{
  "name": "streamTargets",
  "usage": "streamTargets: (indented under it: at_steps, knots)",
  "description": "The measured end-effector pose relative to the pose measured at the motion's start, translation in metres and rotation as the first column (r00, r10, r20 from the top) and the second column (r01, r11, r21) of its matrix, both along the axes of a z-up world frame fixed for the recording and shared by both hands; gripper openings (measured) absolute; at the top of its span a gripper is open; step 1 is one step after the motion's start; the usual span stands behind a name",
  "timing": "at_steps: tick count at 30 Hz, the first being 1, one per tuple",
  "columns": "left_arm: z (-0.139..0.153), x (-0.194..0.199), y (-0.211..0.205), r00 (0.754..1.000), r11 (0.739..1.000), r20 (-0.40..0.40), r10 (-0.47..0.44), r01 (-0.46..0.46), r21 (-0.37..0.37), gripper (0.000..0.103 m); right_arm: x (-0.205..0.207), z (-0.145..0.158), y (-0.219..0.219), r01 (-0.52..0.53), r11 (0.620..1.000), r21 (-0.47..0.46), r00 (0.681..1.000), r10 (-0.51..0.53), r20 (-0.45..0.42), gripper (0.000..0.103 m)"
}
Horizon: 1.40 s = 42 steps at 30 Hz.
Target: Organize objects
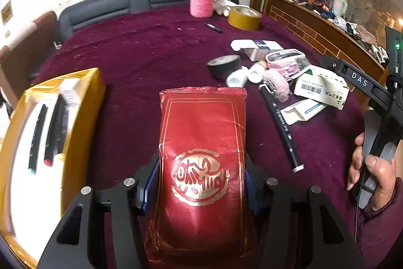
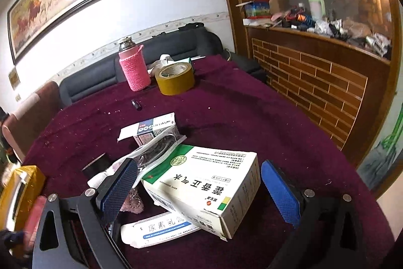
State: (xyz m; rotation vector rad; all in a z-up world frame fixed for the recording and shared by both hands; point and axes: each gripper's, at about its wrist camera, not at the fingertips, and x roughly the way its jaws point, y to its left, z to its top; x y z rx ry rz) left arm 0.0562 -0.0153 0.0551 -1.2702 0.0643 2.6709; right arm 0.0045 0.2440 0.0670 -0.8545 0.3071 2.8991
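Note:
A red foil pouch (image 1: pixel 201 143) with a gold seal print stands between the blue pads of my left gripper (image 1: pixel 201 180), which is shut on its lower half and holds it above the maroon tablecloth (image 1: pixel 141 54). A yellow box (image 1: pixel 83 102) sits close on the left, with black markers (image 1: pixel 37 138) lying inside. My right gripper (image 2: pixel 199 188) is open, its blue pads (image 2: pixel 279 190) either side of a white and green medicine box (image 2: pixel 201 183) lying tilted on a pile of things. A hand (image 1: pixel 372 175) grips the right gripper's handle.
The pile holds a flat white carton (image 2: pixel 161 231), a clear zip pouch (image 1: pixel 287 59), small white bottles (image 1: pixel 236 78), black tape (image 1: pixel 224 64) and a long black marker (image 1: pixel 284 132). A pink knitted bottle (image 2: pixel 133 67) and a yellow tape roll (image 2: pixel 176 78) stand at the far edge. A brick-patterned counter (image 2: pixel 314 82) runs along the right.

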Motion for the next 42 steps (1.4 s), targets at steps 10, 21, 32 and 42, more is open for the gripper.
streamTargets:
  at_steps: [10, 21, 32, 42]
  knots:
    - [0.015, 0.026, -0.032, 0.995, 0.998, -0.076, 0.058, -0.06, -0.022, 0.055, 0.021, 0.024, -0.058, -0.253, 0.968, 0.004, 0.965, 0.251, 0.08, 0.101]
    - [0.026, 0.046, -0.05, 0.986, 0.995, -0.142, 0.082, -0.09, -0.049, 0.055, 0.017, -0.019, -0.132, -0.432, 0.898, 0.085, 0.861, 0.383, 0.333, 0.085]
    - [0.022, 0.047, -0.059, 0.987, 0.996, -0.135, 0.084, -0.088, -0.026, 0.055, 0.015, -0.031, -0.15, -0.478, 0.873, 0.094, 0.832, 0.417, 0.365, 0.036]
    - [0.018, 0.047, -0.069, 0.989, 0.996, -0.118, 0.094, -0.094, 0.008, 0.055, -0.001, -0.047, -0.142, -0.434, 0.899, 0.056, 0.827, 0.374, 0.419, 0.04]
